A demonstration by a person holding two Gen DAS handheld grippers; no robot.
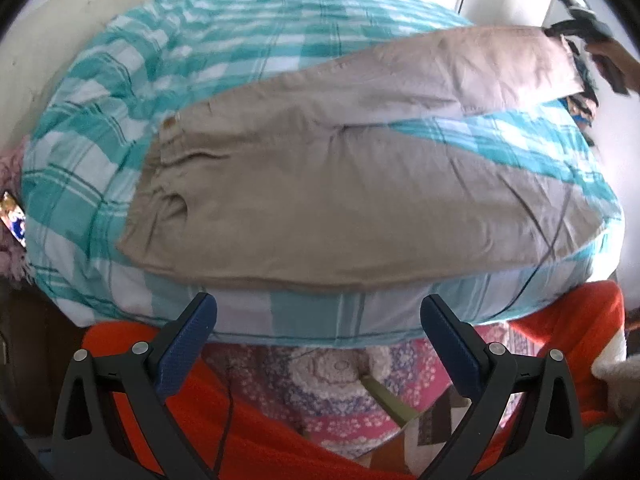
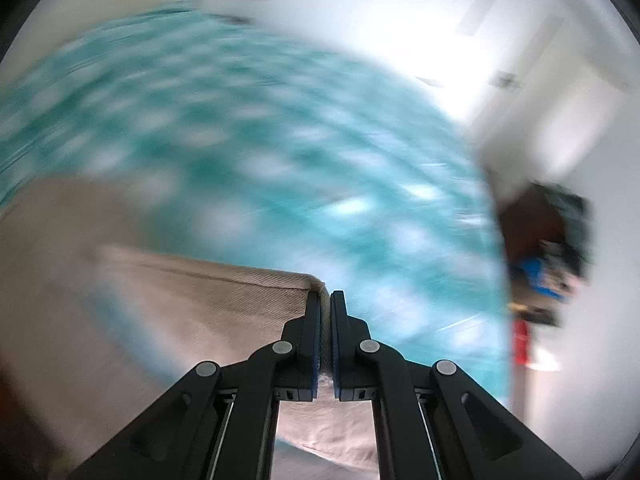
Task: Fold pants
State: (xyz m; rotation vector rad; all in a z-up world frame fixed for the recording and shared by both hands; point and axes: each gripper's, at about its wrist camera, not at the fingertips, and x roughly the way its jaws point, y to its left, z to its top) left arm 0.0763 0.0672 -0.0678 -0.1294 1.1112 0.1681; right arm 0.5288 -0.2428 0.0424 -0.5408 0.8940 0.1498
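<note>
Beige pants (image 1: 320, 192) lie spread on a bed with a teal and white checked cover (image 1: 200, 52), waistband to the left, legs running right. My left gripper (image 1: 318, 320) hangs open over the near edge of the bed, just short of the pants, nothing between its blue pads (image 1: 188, 344). The far leg's hem is lifted at the upper right by my right gripper (image 1: 560, 32), held in a person's hand. In the right wrist view my right gripper (image 2: 326, 304) is shut on the corner of the beige hem (image 2: 224, 300); the scene around it is blurred.
An orange blanket (image 1: 568, 328) and a pink flowered cloth (image 1: 340, 376) hang below the bed's near edge. A pink fuzzy item (image 1: 10, 172) sits at the left. White walls stand behind the bed; dark clutter (image 2: 548, 248) lies on the floor to the right.
</note>
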